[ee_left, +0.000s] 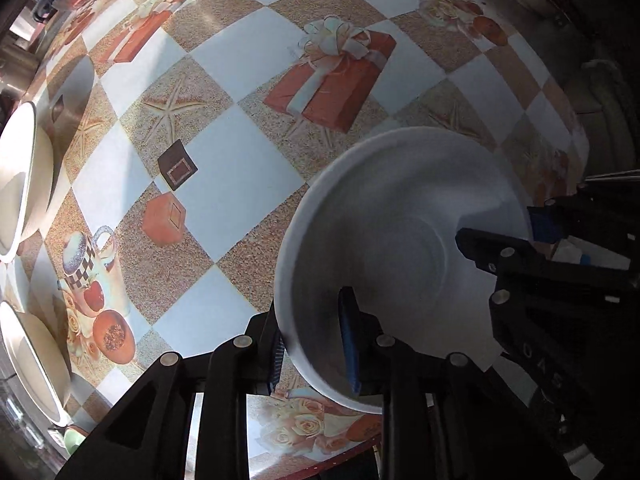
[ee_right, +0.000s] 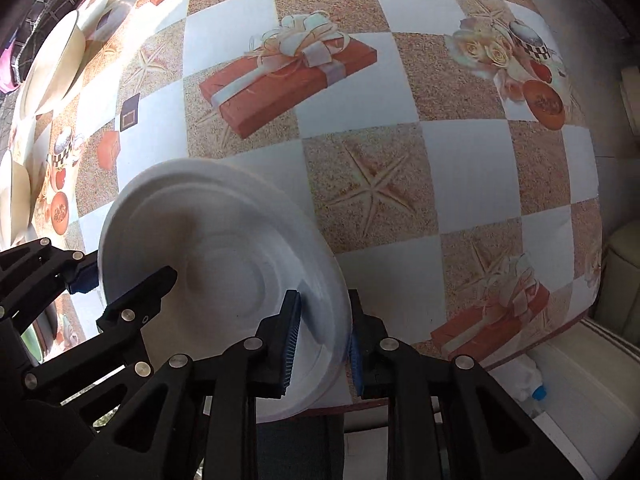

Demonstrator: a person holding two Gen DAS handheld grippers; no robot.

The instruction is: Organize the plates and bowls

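A white bowl point(ee_left: 400, 208) hangs just above the checked tablecloth near the table's front edge, held from two sides. My left gripper point(ee_left: 312, 332) is shut on its near rim, one blue pad inside the bowl and one outside. In the same view my right gripper point(ee_left: 500, 228) grips the rim on the far right side. In the right wrist view the white bowl point(ee_right: 224, 232) sits between the pads of my right gripper point(ee_right: 324, 320), which is shut on the rim. My left gripper point(ee_right: 128, 276) clamps the opposite rim at the left.
Two cream bowls point(ee_left: 20, 176) point(ee_left: 32, 360) stand at the table's left edge, and a cream bowl point(ee_right: 52, 64) shows in the right wrist view too. A green dish point(ee_left: 74, 440) peeks out at bottom left. A white bottle with blue cap point(ee_right: 532, 388) lies below the table's edge.
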